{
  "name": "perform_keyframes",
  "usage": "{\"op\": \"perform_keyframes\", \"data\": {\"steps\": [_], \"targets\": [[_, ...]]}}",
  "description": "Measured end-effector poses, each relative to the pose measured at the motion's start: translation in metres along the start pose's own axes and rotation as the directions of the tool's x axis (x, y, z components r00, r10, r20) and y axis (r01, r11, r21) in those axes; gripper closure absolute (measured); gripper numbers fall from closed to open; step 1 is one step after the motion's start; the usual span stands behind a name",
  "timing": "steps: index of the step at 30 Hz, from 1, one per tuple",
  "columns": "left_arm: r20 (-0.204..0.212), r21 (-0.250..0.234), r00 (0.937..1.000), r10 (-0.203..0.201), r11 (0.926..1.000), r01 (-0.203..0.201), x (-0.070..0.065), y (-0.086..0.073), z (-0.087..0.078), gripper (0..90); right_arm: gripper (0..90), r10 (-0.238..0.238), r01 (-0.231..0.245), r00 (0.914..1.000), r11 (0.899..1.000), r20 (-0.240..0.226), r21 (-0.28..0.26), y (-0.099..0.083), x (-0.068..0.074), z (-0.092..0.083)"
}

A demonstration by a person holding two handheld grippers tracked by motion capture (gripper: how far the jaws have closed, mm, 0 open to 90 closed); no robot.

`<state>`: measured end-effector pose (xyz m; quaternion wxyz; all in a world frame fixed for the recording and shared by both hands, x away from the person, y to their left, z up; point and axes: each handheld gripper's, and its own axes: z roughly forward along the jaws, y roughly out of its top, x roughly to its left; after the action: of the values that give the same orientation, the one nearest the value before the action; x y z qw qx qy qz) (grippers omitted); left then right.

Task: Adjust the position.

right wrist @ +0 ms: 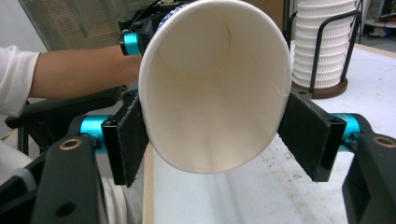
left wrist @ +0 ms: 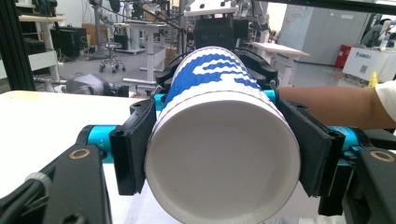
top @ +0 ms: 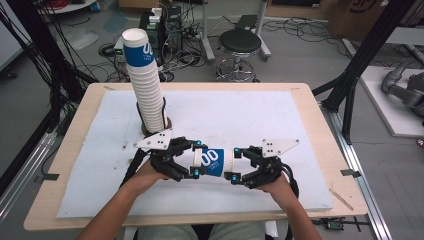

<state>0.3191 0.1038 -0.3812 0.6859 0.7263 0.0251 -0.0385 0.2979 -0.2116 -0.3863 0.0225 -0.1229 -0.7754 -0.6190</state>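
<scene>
black gripper (top: 181, 161), cyan knobs, grey three-cornered plate (top: 154, 141), white sleeve (right wrist: 16, 79)

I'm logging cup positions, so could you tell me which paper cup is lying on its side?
The paper cup held level between both grippers; the others stand nested upright in the tall stack behind.

Even, bright indoor light from above, soft short shadows under the cup (top: 214, 159) and stack (top: 146, 85) on the pale mat (top: 300, 150), mild glare on the mat, high view slightly soft and grainy, gripper views sharp up close, backgrounds blurred, edges bowed
</scene>
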Motion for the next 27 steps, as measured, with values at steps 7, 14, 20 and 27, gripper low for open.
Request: {"op": "perform_keyframes", "data": {"steps": [7, 14, 20, 27], "targets": [[-0.025, 0.028, 0.9997, -0.001, 0.9996, 0.001, -0.001, -0.001, 0.001, 29.8, 30.1, -0.013, 0.012, 0.9998, 0.999, 0.013, 0.032, 0.002, 0.001, -0.001], [-0.147, 0.067, 0.9877, -0.053, 0.9958, 0.063, -0.001, -0.002, 0.0, 15.8, 30.1, -0.031, 0.027, 0.9979, 0.997, 0.056, 0.076, 0.009, -0.001, -0.006], [-0.209, 0.065, 0.9757, -0.065, 0.9946, 0.08, 0.001, -0.003, -0.014, 15.9, 30.0, -0.046, 0.03, 0.9929, 0.989, 0.11, 0.142, 0.019, -0.003, -0.019], [-0.252, 0.072, 0.9657, -0.064, 0.9938, 0.085, 0.0, -0.007, -0.027, 16.1, 30.0, -0.044, 0.019, 0.9878, 0.985, 0.149, 0.169, 0.024, -0.005, -0.03]]}}
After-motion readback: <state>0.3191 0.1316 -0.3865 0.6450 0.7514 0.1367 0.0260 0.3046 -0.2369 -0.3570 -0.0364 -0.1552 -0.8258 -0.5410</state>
